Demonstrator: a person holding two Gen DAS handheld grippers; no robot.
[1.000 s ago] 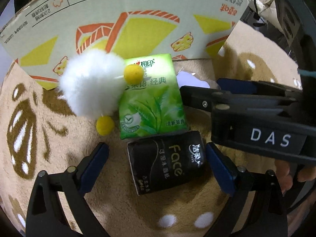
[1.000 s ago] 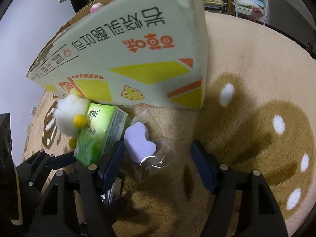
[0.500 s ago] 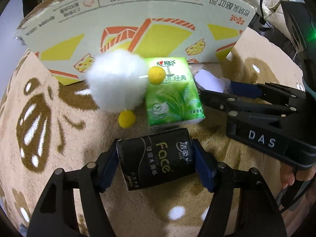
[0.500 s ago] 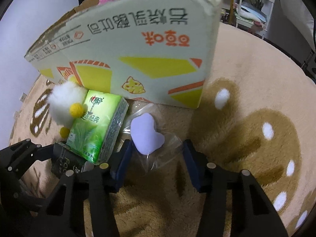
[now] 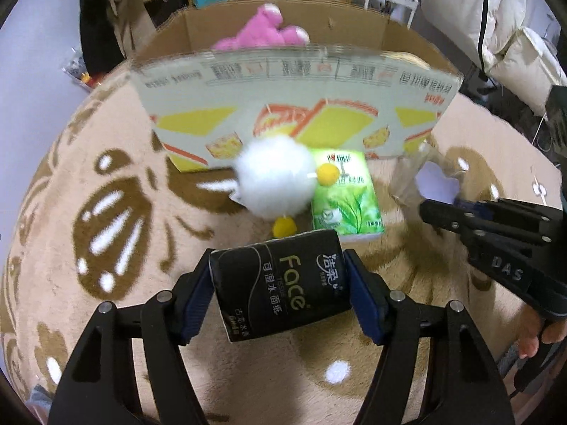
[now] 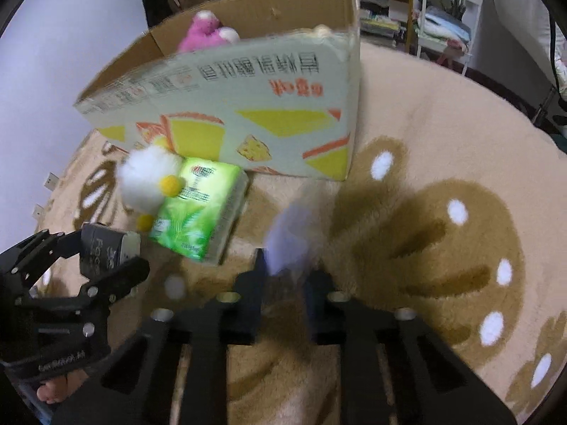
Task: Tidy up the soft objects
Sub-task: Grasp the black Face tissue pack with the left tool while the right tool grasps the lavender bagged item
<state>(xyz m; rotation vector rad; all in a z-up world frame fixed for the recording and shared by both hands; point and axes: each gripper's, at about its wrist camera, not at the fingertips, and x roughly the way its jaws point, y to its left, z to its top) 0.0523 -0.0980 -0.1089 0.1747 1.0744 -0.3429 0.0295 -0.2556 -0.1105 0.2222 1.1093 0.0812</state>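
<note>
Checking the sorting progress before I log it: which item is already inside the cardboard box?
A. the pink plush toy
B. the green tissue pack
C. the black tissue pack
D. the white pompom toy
A: the pink plush toy shows over the cardboard box wall, while the green tissue pack and white pompom toy lie on the rug and the left gripper holds the black tissue pack.

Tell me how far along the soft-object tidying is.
Done: a pink plush toy sits in the cardboard box. In hand: left claw grips the black tissue pack; right claw pinches the bagged lilac sponge. Left: green tissue pack, white pompom.
</note>
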